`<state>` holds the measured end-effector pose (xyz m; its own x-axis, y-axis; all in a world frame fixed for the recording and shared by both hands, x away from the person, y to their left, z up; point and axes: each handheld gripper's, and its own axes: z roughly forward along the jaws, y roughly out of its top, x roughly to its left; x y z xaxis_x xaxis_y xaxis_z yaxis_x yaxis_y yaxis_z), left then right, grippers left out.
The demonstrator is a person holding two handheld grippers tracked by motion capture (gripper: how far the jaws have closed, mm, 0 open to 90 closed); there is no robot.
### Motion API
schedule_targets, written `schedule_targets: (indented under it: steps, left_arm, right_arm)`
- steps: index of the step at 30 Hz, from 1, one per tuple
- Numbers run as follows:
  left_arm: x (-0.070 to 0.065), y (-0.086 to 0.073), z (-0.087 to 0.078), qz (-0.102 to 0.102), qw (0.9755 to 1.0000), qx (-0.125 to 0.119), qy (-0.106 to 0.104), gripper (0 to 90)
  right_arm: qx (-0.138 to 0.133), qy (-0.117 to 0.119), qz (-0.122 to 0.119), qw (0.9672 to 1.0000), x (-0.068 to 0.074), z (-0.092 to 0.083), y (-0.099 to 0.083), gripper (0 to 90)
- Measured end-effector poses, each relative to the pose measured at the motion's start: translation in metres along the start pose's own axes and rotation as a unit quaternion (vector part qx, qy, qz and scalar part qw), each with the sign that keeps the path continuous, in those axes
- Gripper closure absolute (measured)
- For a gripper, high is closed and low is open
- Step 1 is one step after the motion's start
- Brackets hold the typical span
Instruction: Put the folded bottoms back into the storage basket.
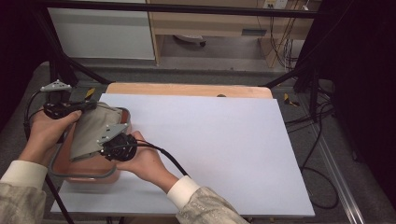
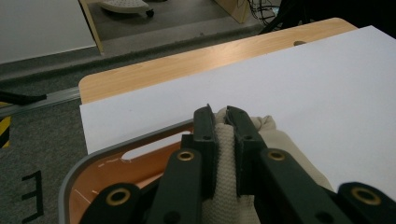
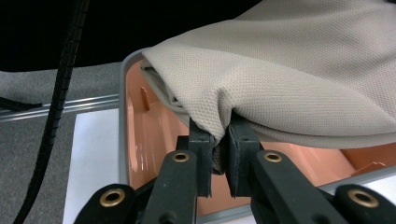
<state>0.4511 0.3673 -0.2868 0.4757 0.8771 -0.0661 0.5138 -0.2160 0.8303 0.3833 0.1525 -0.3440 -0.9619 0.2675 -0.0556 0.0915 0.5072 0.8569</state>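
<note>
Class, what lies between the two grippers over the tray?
The beige cloth spans from the left gripper to the right gripper above the tray, per the high view.

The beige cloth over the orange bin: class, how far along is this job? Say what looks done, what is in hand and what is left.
Done: both grippers have taken hold; the left gripper and right gripper are each shut on the beige cloth. In hand: the cloth hangs between them above the orange bin, which sits at the left of the white board. Left: probably lifting it clear and laying it on the board, or lowering it in; I can't tell which.
</note>
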Motion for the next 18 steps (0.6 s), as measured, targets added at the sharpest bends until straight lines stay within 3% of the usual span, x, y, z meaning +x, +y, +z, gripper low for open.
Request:
schedule_targets:
  steps: [18]
  left_arm:
    - [0.004, -0.011, 0.007, -0.002, 0.9999, 0.013, 0.005, 83.2]
  right_arm:
    - [0.011, 0.003, -0.001, 0.9999, 0.003, 0.01, -0.004, 82.9]
